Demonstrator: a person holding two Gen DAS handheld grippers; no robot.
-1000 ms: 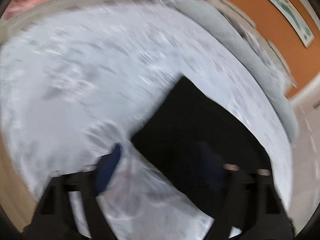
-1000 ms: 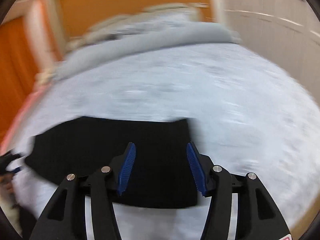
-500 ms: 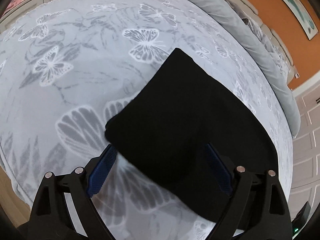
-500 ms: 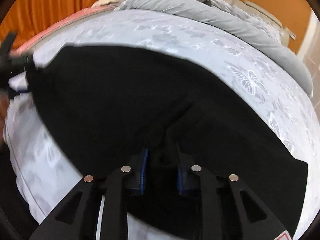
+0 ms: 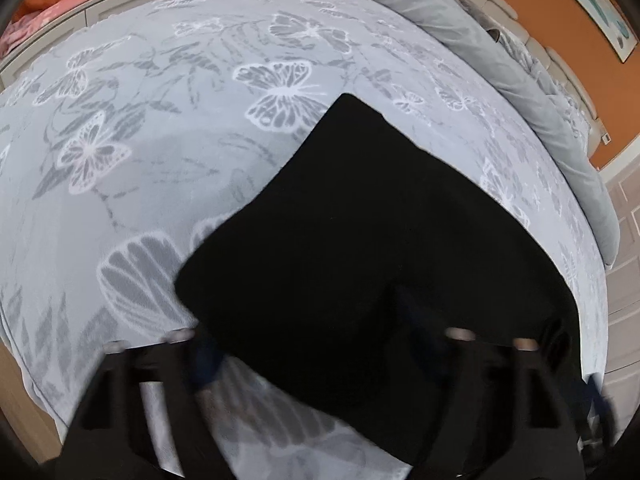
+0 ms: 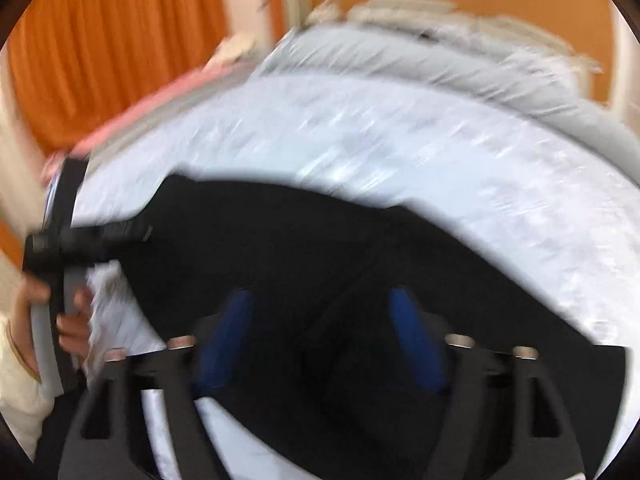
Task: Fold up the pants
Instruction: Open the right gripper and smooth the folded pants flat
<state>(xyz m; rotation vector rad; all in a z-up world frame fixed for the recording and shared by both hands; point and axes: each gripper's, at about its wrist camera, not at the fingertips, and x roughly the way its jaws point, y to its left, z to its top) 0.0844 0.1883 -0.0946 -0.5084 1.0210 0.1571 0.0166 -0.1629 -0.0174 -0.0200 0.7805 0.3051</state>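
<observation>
Black pants (image 5: 360, 240) lie folded on the butterfly-print bedspread (image 5: 160, 140). My left gripper (image 5: 308, 344) is low over their near end, and its jaws are closing with the cloth's edge between them. The fingers are blurred and still stand apart. In the right wrist view the pants (image 6: 320, 240) stretch across the bed, and my right gripper (image 6: 320, 336) hovers over a raised fold. Its jaws are opening, with blue pads (image 6: 228, 336) wide apart and not pressing the cloth. The left gripper (image 6: 80, 236) shows at the pants' left end, held by a hand (image 6: 72, 320).
A rolled grey duvet (image 5: 500, 60) and pillows run along the head of the bed by the orange wall. Orange curtains (image 6: 120, 40) hang behind the bed's far side. The bed's edge (image 5: 24, 360) drops off near the left gripper.
The right gripper was pinching a fold of the pants and has let it go, its pads now wide apart. The left gripper's fingers have drawn closer around the pants' end.
</observation>
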